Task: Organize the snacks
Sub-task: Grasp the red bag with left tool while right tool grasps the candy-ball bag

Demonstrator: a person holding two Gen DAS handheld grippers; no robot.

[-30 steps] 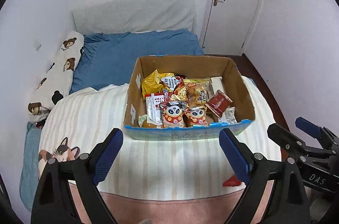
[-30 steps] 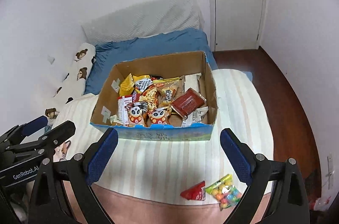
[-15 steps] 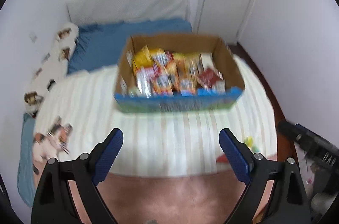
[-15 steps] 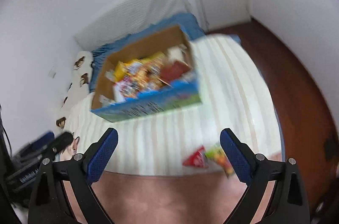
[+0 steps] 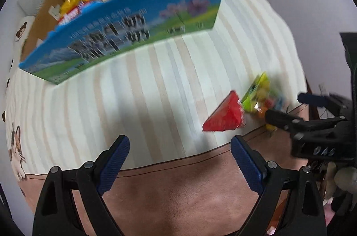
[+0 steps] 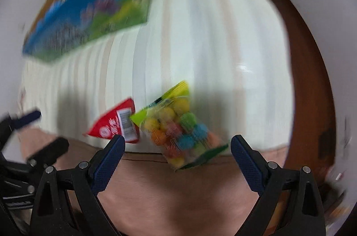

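Observation:
A red triangular snack packet (image 5: 225, 116) and a clear bag of coloured candy balls (image 5: 261, 95) lie side by side near the front edge of the striped bedcover (image 5: 156, 88). In the right wrist view the candy bag (image 6: 180, 126) lies just ahead of and between my right gripper's open fingers (image 6: 177, 153), with the red packet (image 6: 116, 124) to its left. My left gripper (image 5: 179, 156) is open and empty, low over the cover, left of the red packet. The cardboard snack box (image 5: 138, 19) with blue printed front stands further back, full of packets.
The bed's pink-brown edge (image 5: 189, 191) runs under both grippers. Dark wood floor (image 6: 308, 79) lies to the right of the bed. The right gripper shows at the right of the left wrist view (image 5: 290, 111). A cat print (image 5: 15, 153) marks the cover's left corner.
Both grippers have dropped down and forward toward the bed's front edge. The right one now hovers at the candy bag; the box has slid to the top of both views.

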